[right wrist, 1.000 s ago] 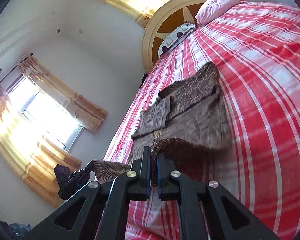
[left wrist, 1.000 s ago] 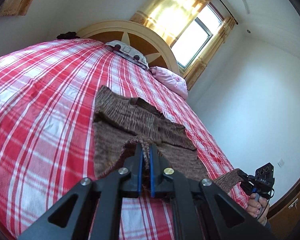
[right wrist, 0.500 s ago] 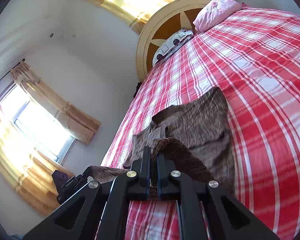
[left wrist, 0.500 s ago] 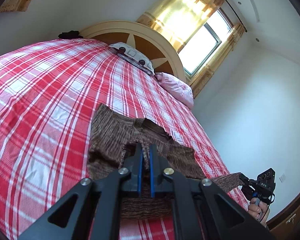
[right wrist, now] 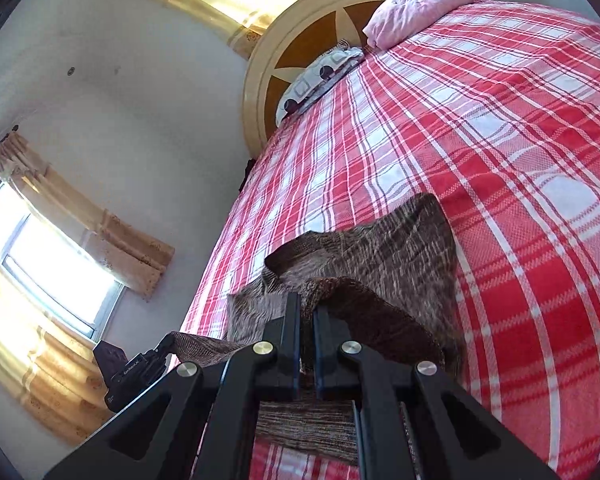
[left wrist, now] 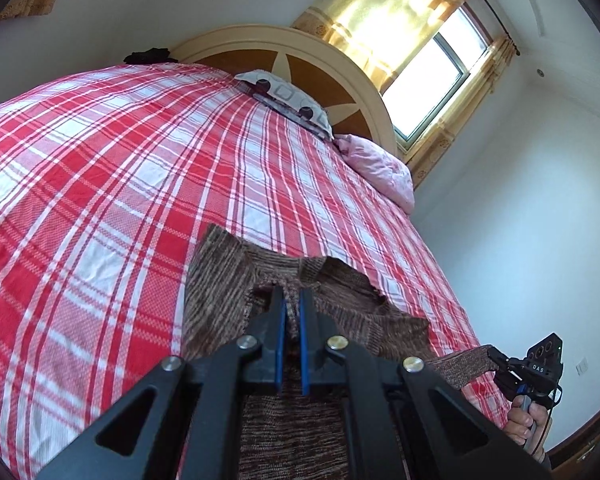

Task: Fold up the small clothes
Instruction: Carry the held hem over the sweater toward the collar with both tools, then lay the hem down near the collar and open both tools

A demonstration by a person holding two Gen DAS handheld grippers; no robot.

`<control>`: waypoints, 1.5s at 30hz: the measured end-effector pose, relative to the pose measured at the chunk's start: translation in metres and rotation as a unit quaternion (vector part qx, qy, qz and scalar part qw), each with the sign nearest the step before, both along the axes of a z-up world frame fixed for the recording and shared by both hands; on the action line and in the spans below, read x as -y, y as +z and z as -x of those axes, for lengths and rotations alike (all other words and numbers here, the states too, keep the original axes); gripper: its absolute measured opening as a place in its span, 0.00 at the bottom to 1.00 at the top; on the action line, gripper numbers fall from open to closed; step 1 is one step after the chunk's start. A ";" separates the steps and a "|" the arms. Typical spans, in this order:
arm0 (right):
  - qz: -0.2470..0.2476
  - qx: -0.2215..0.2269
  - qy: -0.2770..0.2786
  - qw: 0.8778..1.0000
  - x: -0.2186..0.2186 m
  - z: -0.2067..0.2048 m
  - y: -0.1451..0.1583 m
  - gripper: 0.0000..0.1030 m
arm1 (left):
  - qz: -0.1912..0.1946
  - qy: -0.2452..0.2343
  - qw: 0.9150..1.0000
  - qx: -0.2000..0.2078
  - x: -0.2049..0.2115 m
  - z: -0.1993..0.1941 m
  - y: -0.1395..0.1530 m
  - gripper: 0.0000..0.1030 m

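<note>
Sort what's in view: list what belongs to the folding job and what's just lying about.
Job: brown knit garment, left hand-held gripper, right hand-held gripper, both shut on it.
Lying about: patterned pillow, pink pillow, dark bundle by the headboard.

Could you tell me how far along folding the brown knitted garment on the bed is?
Done: the brown knitted garment lies on the red plaid bedspread. In hand: the left gripper and right gripper are each shut on its near edge, lifting a fold. Left: laying that fold down, then further folds.
</note>
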State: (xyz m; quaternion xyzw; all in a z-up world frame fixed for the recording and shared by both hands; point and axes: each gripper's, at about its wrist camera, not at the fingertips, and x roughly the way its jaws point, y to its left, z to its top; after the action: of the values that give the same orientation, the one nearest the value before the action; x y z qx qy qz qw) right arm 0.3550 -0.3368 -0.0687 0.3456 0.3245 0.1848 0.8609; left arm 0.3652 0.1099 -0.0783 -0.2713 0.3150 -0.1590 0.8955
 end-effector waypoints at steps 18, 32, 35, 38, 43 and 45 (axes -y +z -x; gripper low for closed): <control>0.017 -0.074 -0.027 0.997 0.018 -0.117 -0.054 0.05 | -0.084 0.027 0.995 -0.043 0.011 -0.080 -0.033 0.10; 0.063 -0.050 0.098 0.992 -0.033 -0.074 -0.031 0.65 | -0.286 -0.107 0.951 -0.045 0.065 -0.006 -0.033 0.55; 0.081 -0.074 0.112 0.988 -0.051 -0.083 -0.043 0.65 | -0.318 -0.097 0.942 -0.054 0.072 -0.018 -0.040 0.55; 0.061 -0.123 0.103 0.985 -0.048 -0.105 -0.064 0.65 | -0.324 -0.070 0.938 -0.096 0.065 -0.048 -0.051 0.55; 0.072 -0.102 0.088 0.988 -0.050 -0.135 -0.050 0.64 | -0.302 -0.013 0.948 -0.098 0.046 -0.088 -0.042 0.57; 0.065 -0.068 0.071 0.993 -0.046 -0.145 -0.036 0.64 | -0.288 0.021 0.953 -0.097 0.036 -0.101 -0.037 0.57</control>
State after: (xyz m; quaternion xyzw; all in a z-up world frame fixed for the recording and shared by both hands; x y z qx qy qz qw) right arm 0.5003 -0.2904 -0.1045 0.2772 0.4175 0.1998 0.8420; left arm 0.4662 0.0734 -0.1155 -0.0229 0.4274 -0.0157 0.9036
